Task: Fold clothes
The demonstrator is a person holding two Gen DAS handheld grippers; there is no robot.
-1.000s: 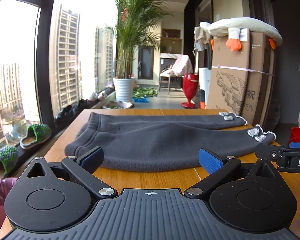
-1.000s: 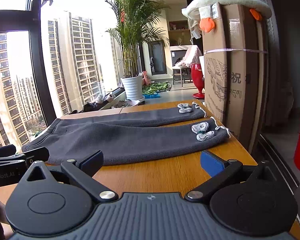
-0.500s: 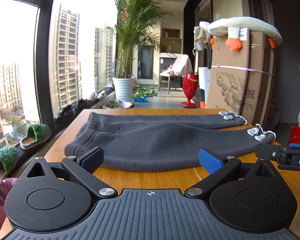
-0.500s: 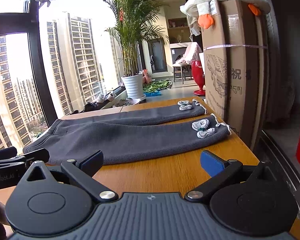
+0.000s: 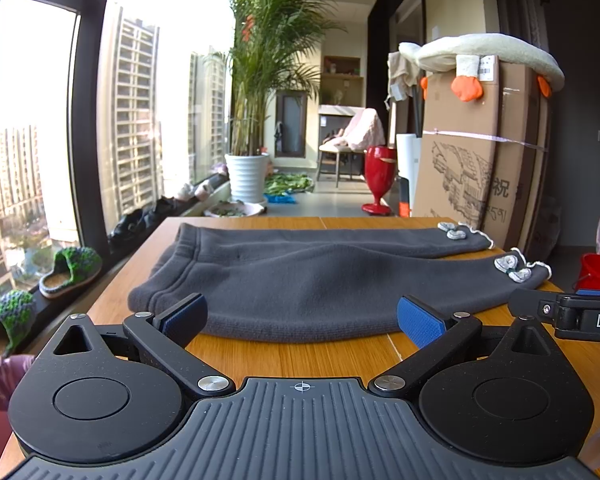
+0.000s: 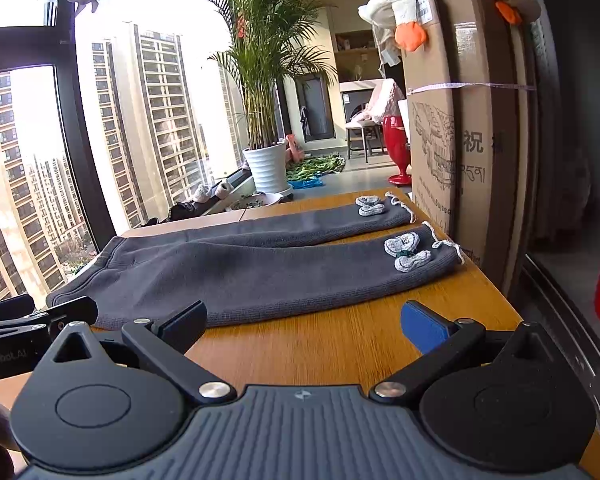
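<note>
Two grippers, left gripper (image 5: 300, 316) and right gripper (image 6: 304, 320), are being held wide open and empty at the table's (image 6: 340, 344) near edge. Trousers (image 6: 240, 264) are lying flat, unfolded (waistband leftward); gripping the near leg's edge is being judged next.

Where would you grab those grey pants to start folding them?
Probably the near long edge of the pants, from the front. They lie flat on the table with that edge facing both open grippers: the left gripper near the waistband, the right gripper toward the near cuff.
</note>
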